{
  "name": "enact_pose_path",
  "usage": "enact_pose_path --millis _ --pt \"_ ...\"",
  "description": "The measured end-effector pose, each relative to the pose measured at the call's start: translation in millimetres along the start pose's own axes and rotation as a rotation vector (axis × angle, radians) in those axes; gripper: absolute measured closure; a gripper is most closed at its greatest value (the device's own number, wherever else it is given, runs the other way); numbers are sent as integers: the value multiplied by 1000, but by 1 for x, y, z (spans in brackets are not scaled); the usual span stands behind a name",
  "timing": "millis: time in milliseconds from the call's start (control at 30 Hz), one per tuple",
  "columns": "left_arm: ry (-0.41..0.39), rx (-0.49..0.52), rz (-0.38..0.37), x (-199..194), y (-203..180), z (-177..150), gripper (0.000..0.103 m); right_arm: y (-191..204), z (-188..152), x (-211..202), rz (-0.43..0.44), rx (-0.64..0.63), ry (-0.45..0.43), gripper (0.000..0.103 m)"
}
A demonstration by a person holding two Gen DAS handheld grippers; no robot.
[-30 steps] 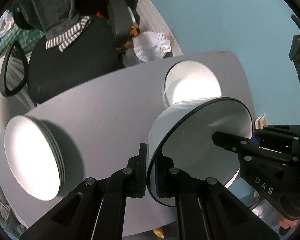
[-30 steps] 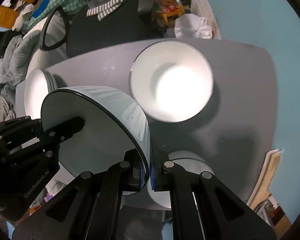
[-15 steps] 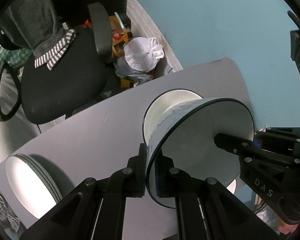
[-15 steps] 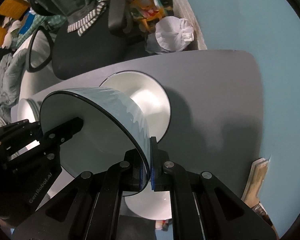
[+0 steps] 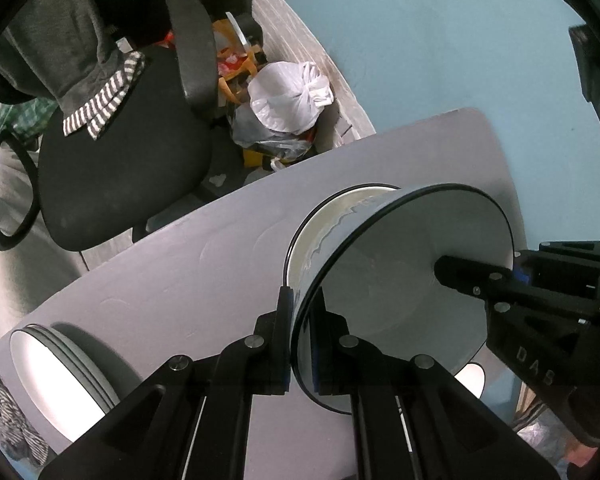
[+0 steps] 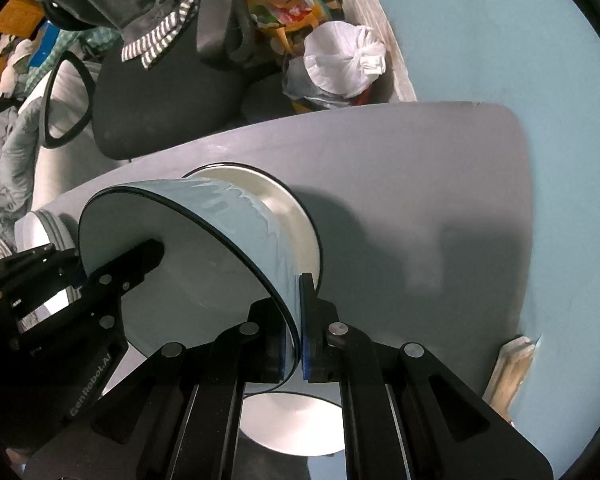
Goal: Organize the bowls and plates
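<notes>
Both grippers hold one pale blue bowl (image 5: 396, 292) by opposite sides of its dark rim. My left gripper (image 5: 302, 344) is shut on the near rim in the left wrist view; my right gripper (image 6: 296, 344) is shut on the other rim, and the bowl (image 6: 204, 264) shows there too. The held bowl sits tilted over a second white bowl (image 5: 312, 240) on the grey table (image 5: 188, 280), partly inside it. That lower bowl shows in the right wrist view (image 6: 288, 220). A stack of white plates (image 5: 56, 380) lies at the table's left edge.
A third bowl (image 6: 296, 420) sits under the right gripper near the table's front edge. A black office chair (image 5: 112, 168) with clothes stands behind the table. A tied white plastic bag (image 5: 288, 100) lies on the floor by the blue wall (image 5: 440, 40).
Both grippers have carried the held bowl forward and down, from beside the white bowl to over and partly into it. The plate stack has slid toward the left edge of view.
</notes>
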State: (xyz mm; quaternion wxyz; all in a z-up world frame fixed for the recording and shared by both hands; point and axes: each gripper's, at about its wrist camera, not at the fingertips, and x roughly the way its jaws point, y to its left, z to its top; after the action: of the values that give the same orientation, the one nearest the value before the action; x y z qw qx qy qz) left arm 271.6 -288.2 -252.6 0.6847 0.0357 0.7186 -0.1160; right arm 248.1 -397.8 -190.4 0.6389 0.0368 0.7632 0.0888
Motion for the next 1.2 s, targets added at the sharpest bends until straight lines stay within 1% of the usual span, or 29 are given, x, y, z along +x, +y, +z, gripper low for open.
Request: enact_pose_path --millis 233,300,367,500,633,733,800,867,900,967,1033,1067,1100,1167,1200 --pt "-1 14 23 1 -2 5 96 -4 2 1 2 2 9 97" --pt "1 21 37 2 -3 6 96 -4 3 1 2 1 8 97" --pt "11 36 69 5 -4 6 95 -4 3 1 -6 -2 7 97" --pt "13 49 68 6 -6 4 95 -4 1 -5 -32 -10 -7 92" --pt "12 49 73 6 -5 3 95 -5 1 -8 -22 -11 -7 92" --pt "-3 41 80 2 -2 3 88 -5 0 -10 -27 -13 -11 92" --pt "-24 36 92 -4 0 1 78 -5 0 -10 -27 -14 -13 92" --pt "-48 34 94 -11 1 -1 74 -4 -1 -12 -39 -15 -22 90" --pt "-60 36 95 -15 1 -2 74 -4 -2 -13 -44 -14 -25 89" --pt "-77 43 98 -23 1 -5 74 -3 -4 -17 -55 -15 -40 79" --pt "-91 46 97 -29 1 -8 73 -2 -7 -23 -68 -18 -61 75" --pt "-101 47 94 -33 1 -10 69 -2 -8 -26 -71 -20 -69 74" --pt "-107 46 93 -36 2 -11 63 -1 -10 -29 -73 -23 -78 74" --pt "-130 42 90 -44 2 -16 60 2 -13 -37 -84 -27 -100 68" --pt "-143 40 86 -48 3 -18 59 3 -15 -41 -90 -28 -113 66"
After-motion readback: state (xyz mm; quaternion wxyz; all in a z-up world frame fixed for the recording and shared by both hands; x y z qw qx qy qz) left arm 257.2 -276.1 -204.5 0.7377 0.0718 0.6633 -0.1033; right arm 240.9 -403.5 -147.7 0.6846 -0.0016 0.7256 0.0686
